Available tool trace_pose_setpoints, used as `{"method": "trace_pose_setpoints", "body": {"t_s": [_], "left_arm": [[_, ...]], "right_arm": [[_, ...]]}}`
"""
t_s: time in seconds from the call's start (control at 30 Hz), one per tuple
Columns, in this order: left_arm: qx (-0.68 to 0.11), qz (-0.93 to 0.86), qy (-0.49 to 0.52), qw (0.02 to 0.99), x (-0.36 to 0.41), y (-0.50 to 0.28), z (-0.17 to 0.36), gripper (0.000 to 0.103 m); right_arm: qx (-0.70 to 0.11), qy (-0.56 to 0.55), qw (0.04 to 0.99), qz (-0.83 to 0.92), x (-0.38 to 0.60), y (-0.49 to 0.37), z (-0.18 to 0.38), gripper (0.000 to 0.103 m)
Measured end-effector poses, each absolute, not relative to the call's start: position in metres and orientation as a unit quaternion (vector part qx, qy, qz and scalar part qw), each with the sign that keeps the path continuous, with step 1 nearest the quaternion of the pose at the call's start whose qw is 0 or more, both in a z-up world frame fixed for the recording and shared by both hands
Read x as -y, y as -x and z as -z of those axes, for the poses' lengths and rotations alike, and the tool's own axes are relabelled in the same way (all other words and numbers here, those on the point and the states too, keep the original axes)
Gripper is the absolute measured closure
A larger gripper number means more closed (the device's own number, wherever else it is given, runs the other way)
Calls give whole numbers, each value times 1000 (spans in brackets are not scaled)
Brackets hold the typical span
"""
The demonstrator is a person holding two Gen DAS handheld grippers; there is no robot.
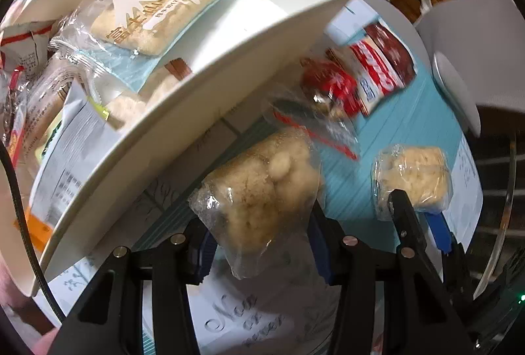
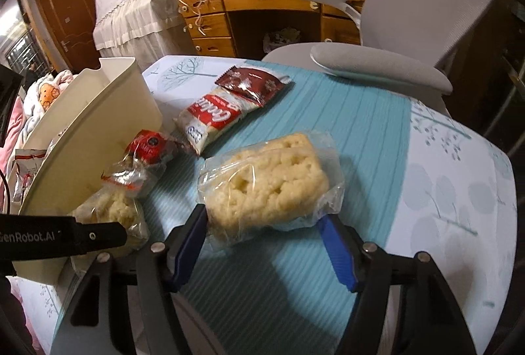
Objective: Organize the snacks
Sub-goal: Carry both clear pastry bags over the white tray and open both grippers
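My left gripper is shut on a clear bag of crumbly pale cake, held above the table beside the white bin; it also shows in the right wrist view. The bin holds several wrapped snacks, including a flat bread pack. My right gripper has its jaws around a second bagged cake lying on the table, pads touching its sides; that cake also shows in the left wrist view. A red twist-wrapped snack, a red-and-white cookie pack and a dark red packet lie behind.
The table has a blue and white tree-print cloth. A grey office chair stands at its far edge, a wooden desk behind it. The bin stands at the table's left.
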State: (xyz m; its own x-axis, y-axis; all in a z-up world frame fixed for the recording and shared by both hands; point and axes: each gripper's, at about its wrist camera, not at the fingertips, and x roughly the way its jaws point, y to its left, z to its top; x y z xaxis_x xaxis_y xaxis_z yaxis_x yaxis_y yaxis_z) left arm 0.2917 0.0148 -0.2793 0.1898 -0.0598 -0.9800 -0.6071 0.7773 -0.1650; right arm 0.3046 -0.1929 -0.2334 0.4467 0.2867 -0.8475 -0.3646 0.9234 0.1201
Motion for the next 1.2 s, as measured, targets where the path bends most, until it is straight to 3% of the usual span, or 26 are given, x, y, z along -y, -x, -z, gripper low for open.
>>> {"method": "trace_pose_setpoints", "body": {"t_s": [0.6, 1.2], "left_arm": [[-610, -101, 192, 762, 5, -235, 195, 55], [-643, 18, 148, 751, -64, -216, 144, 55]], "right_arm": [[-508, -56, 851, -121, 238, -209, 183, 37], [-517, -82, 847, -90, 182, -125, 141, 37]]}}
